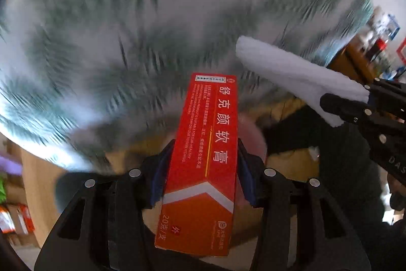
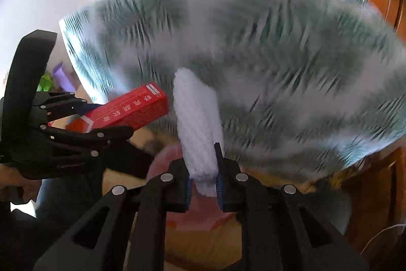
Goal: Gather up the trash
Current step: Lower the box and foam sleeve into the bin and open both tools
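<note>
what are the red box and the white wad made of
Red box: looks like thin glossy printed cardboard, with crisp folded edges and sharp lettering. White wad: probably soft paper tissue or towel, matte, with an embossed dimpled texture and a limp rolled shape; thin cloth cannot be ruled out.

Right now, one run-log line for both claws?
left claw: shut on red box | right claw: shut on white tissue | background: blurred patterned tablecloth

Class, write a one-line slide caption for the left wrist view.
Left gripper holds a red box over a blurred patterned tablecloth; right gripper holds a white tissue.
</note>
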Demonstrator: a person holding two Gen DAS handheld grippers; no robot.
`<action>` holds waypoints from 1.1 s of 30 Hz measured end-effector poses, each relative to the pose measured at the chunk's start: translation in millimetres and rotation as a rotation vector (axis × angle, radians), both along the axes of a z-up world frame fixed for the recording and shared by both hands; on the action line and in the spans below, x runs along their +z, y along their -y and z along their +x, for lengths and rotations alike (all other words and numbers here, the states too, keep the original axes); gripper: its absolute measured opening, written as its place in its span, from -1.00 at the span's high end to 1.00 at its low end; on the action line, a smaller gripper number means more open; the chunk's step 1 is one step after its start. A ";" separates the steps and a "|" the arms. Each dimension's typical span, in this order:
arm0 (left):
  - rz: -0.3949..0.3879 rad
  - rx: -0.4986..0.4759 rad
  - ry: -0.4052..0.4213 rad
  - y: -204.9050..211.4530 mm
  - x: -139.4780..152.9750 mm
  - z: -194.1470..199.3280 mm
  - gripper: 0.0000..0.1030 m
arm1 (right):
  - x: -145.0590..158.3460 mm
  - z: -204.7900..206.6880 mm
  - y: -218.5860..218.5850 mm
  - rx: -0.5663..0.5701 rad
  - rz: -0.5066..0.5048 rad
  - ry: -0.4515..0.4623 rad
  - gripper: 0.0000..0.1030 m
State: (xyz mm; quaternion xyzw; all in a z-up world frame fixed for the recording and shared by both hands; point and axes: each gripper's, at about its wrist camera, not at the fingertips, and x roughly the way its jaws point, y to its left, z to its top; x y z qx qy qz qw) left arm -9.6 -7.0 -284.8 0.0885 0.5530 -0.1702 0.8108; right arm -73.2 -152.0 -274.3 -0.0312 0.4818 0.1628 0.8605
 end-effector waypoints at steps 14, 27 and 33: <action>0.095 0.045 -0.333 -12.2 -156.3 37.9 0.07 | -163.2 58.4 -23.8 0.025 -0.085 -0.368 0.72; 0.104 0.059 -0.387 -0.9 -180.5 52.4 0.06 | -195.0 73.9 -25.3 0.038 -0.095 -0.440 0.71; 0.109 0.057 -0.382 0.2 -184.2 53.0 0.01 | -202.8 75.3 -26.8 0.044 -0.099 -0.450 0.70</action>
